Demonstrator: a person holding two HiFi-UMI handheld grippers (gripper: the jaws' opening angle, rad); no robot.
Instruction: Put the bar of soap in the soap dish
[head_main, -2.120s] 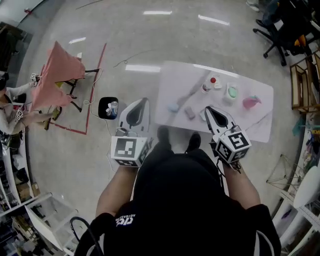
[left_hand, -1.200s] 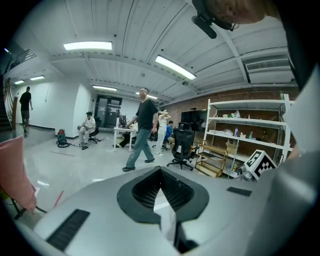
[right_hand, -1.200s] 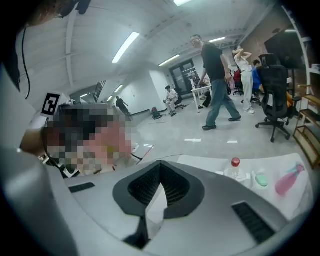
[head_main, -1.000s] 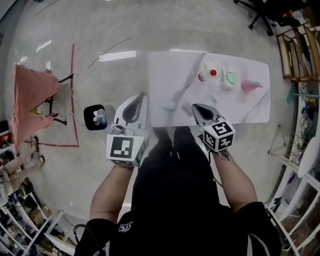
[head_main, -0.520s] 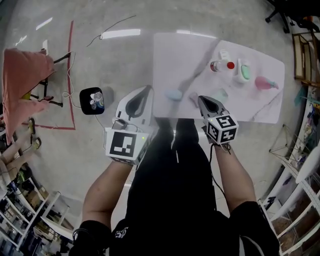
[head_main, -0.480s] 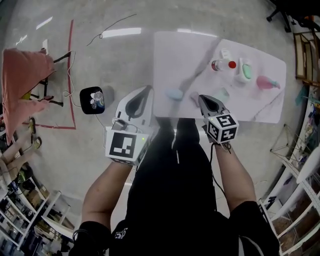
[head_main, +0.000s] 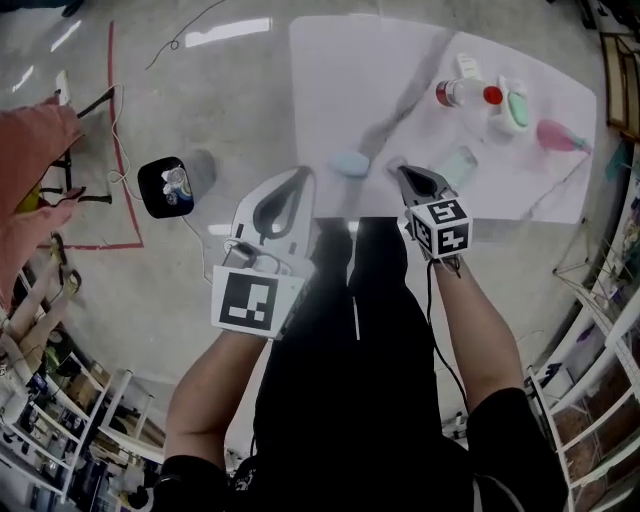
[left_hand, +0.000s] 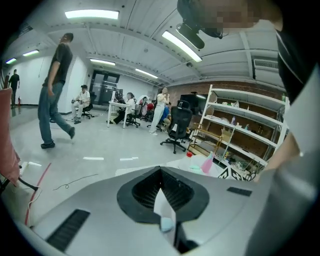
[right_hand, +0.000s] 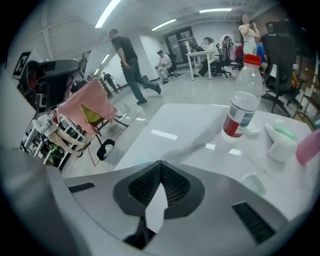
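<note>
Soap bar, apparently the pale-blue oval lump (head_main: 349, 163), lies on white counter (head_main: 330, 80) nr its front edge, betw. the tips of both grippers. L gripper (head_main: 300, 172) jaws closed tip to tip, nothing held. R gripper (head_main: 402, 170) jaws likewise closed, empty. Clear pale-green rectangular piece (head_main: 458, 167) lies just right of R gripper; red-capped clear plastic bottle (head_main: 465, 93) lies further back.

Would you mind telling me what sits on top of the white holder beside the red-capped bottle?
A green oblong piece lies on top of the white holder, to the right of the bottle. The holder's inside beneath that piece is covered.
</note>
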